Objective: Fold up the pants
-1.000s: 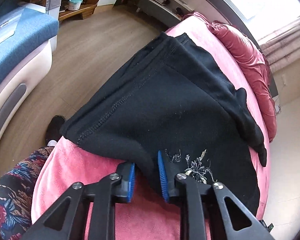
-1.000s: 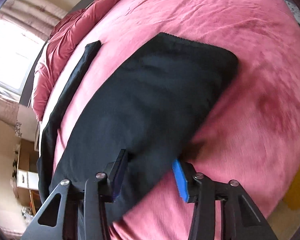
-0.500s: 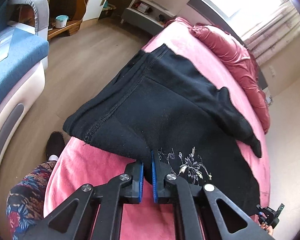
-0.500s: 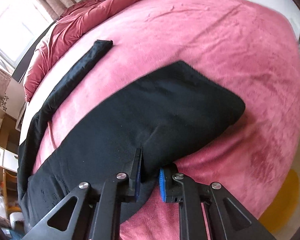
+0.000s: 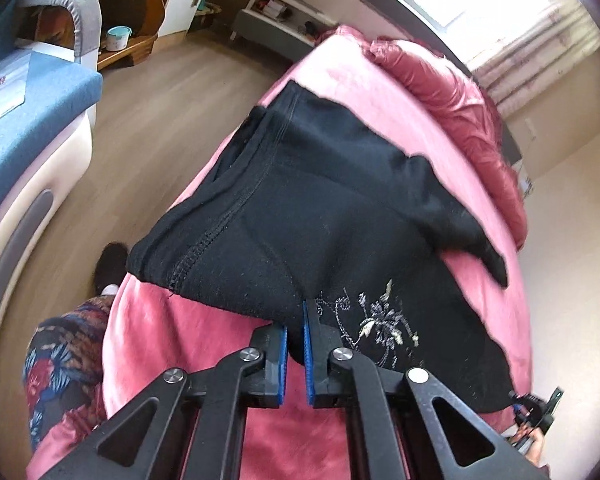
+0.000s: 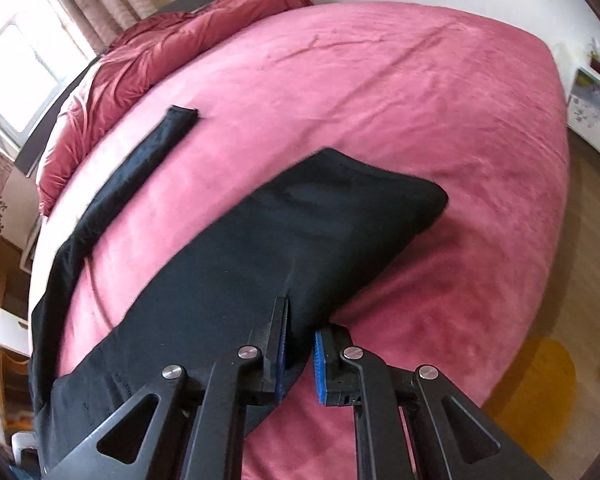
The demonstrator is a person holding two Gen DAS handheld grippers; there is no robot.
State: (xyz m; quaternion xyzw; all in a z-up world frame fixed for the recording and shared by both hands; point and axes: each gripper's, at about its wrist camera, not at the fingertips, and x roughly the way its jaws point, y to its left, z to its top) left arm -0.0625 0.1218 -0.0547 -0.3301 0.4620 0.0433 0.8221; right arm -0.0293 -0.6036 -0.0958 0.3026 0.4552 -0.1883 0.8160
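- Between the blue pads of the left gripper (image 5: 295, 344), pinched black cloth – edge of the pants (image 5: 340, 216), right by the embroidered flower (image 5: 380, 320); how much is caught is hidden by the fingers
- Right gripper (image 6: 300, 350) clamped on a fold of one pant leg (image 6: 300, 240), fabric bunched btwn pads, lower part cut off by frame
- Pants spread over pink bed (image 6: 420, 100); other leg (image 6: 140, 160) lies apart, narrow, toward red duvet (image 6: 160, 48)
- Far bg: sofa (image 5: 28, 120), blurry

Left gripper (image 5: 295, 350) and right gripper (image 6: 299, 354), fingers pinched on cloth.
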